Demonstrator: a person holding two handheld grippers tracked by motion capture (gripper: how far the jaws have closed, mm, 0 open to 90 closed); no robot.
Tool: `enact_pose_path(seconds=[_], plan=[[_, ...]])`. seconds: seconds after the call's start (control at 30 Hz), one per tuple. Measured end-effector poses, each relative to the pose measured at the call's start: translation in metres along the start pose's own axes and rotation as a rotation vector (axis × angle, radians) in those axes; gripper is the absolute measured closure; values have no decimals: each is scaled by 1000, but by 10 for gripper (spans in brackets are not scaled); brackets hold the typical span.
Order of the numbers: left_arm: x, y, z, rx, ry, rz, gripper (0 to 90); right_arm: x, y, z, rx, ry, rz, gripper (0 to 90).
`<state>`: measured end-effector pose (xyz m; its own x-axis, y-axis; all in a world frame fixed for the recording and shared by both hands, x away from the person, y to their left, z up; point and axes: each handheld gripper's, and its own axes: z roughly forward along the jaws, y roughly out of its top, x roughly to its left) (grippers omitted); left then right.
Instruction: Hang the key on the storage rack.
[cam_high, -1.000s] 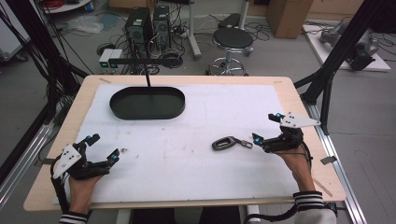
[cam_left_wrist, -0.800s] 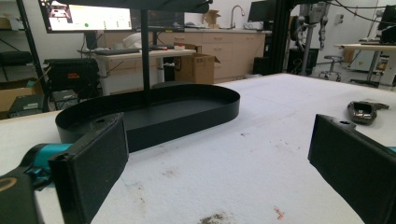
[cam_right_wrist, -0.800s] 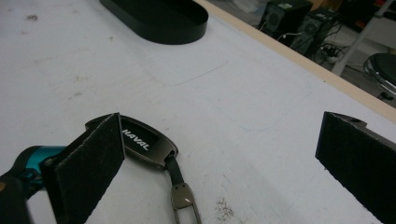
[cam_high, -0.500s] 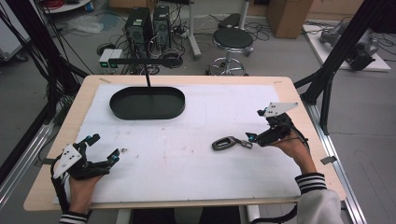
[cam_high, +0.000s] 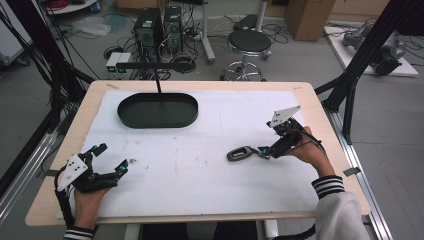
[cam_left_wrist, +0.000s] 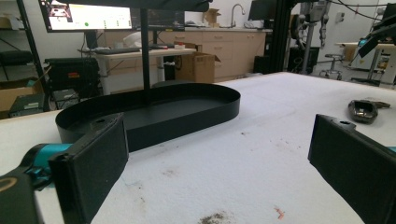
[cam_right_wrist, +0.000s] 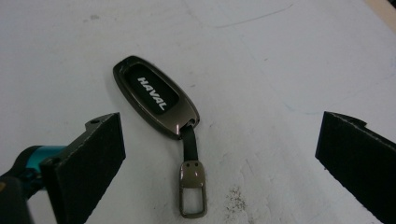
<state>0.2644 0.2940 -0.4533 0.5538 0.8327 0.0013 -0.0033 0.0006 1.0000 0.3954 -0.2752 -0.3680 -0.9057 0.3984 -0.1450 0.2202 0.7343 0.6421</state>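
Right claw (cam_high: 263, 150) hangs wide open over the key fob (cam_high: 239, 153) near the bench's (cam_high: 210, 200) right edge, not touching; left claw (cam_high: 111, 160) rests open by the front left corner. A black tray (cam_high: 158, 110) sits toward the far edge.

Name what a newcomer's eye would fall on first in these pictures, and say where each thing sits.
The eye lands first on the HAVAL key fob, lying flat on the white table cover at the table's right side, between the open jaws of the right hand-held gripper, untouched. Next comes the black oval tray at the far left. The left hand-held gripper waits open near the front left corner.
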Motion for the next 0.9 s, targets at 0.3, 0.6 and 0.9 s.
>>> enact_pose_path(seconds=[0.3, 0.6, 0.9], plan=[[0, 0, 0, -1, 0, 0, 55, 0, 7, 17, 110, 31, -67, 4], [0, 0, 0, 3, -2, 3, 55, -3, 6, 34, 160, 91, -76, 56], [0, 0, 0, 1, -1, 1, 55, -2, 10, 49, 258, 120, -132, 143]])
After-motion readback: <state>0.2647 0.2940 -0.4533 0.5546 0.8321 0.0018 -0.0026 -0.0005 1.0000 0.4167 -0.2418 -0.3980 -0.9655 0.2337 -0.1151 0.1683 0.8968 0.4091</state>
